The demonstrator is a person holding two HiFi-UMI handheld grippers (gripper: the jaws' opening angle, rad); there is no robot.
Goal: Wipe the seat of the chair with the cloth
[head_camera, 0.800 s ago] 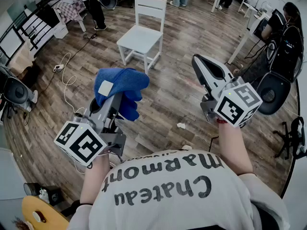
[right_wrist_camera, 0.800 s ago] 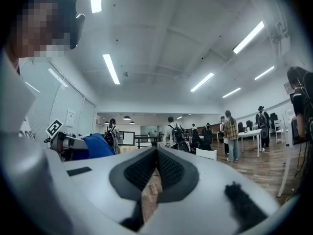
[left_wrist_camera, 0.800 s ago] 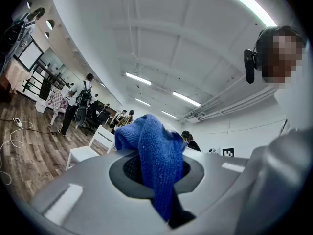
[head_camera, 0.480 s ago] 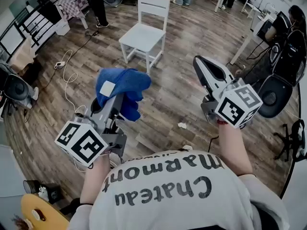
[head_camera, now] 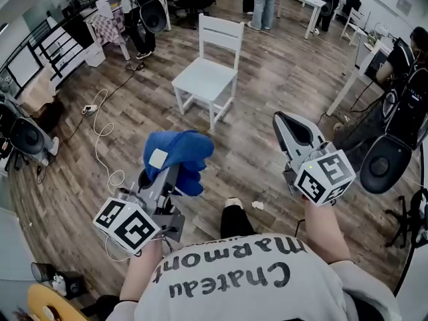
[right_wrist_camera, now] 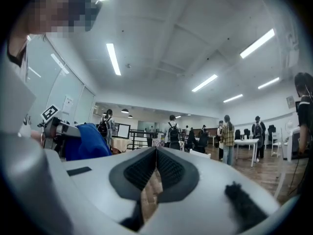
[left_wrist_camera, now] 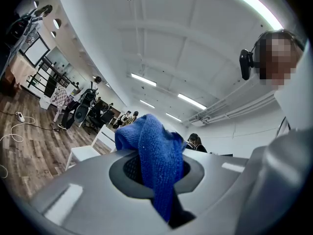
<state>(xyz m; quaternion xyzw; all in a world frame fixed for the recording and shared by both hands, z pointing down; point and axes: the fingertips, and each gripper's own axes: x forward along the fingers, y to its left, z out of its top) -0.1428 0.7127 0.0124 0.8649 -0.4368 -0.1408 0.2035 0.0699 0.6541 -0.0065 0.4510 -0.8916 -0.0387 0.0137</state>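
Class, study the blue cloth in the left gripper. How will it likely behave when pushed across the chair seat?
Probably floppy: the cloth droops in folds over the left gripper. Its knitted weave looks soft, so it may bunch rather than slide. Likely light too, since a small pinch in the jaws holds it up.

Bright, even strip light overhead, with a heavy fisheye bend.
Ceiling strips [right_wrist_camera: 113, 58] high above the fingers [right_wrist_camera: 88, 190] burn white, and the wooden floor [head_camera: 267, 139] beyond them shows only faint, soft shadows. The grey fingers nearest each lens blur smooth, the cloth [left_wrist_camera: 159, 155] between one pair keeps its knit crisp, and every corner curves off into black.
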